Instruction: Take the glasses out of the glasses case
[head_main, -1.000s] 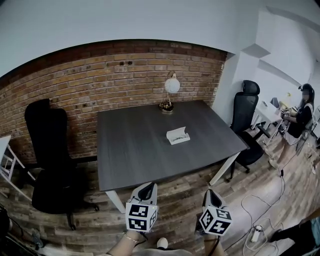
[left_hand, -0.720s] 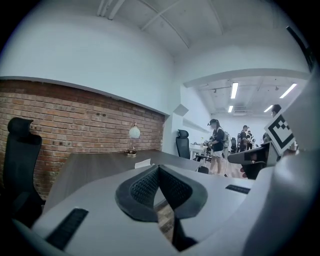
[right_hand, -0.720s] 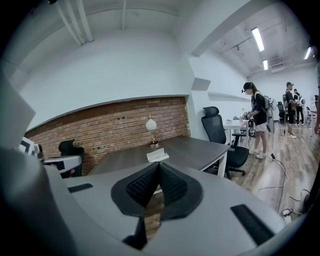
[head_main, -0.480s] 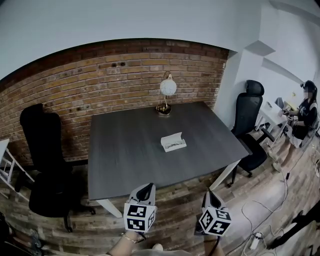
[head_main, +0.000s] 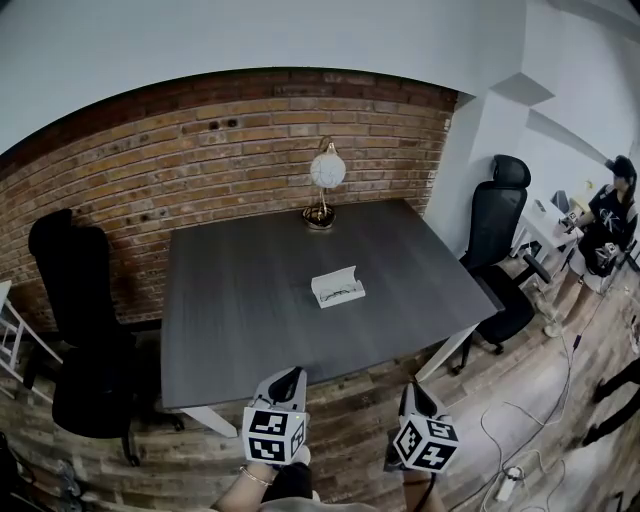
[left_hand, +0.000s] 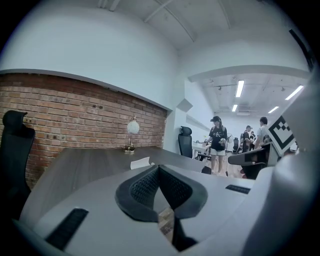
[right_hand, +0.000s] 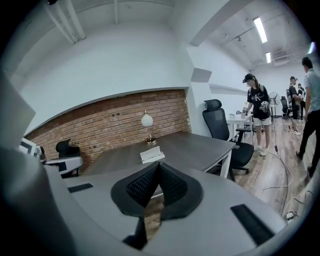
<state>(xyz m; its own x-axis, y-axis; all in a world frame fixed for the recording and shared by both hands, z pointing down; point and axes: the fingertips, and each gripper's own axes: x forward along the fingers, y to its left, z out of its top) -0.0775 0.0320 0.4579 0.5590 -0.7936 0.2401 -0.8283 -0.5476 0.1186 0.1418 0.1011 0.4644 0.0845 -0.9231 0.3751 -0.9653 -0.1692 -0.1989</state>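
Note:
A white glasses case (head_main: 337, 287) lies open near the middle of the dark grey table (head_main: 230, 310), with dark-framed glasses (head_main: 341, 294) lying in it. The case also shows small and far off in the left gripper view (left_hand: 140, 163) and in the right gripper view (right_hand: 152, 155). My left gripper (head_main: 292, 374) and right gripper (head_main: 411, 386) hang side by side over the floor, short of the table's near edge and well away from the case. Both point toward the table. Each has its jaws pressed together with nothing between them.
A gold lamp with a white globe (head_main: 326, 172) stands at the table's far edge by the brick wall. Black office chairs stand at the left (head_main: 75, 330) and right (head_main: 505, 240). People stand at the far right (head_main: 610, 220). Cables (head_main: 520, 420) trail on the wooden floor.
The whole view has closed in on the table: its near edge and the case sit nearer and lower left in frame. Both grippers stayed shut and moved forward together.

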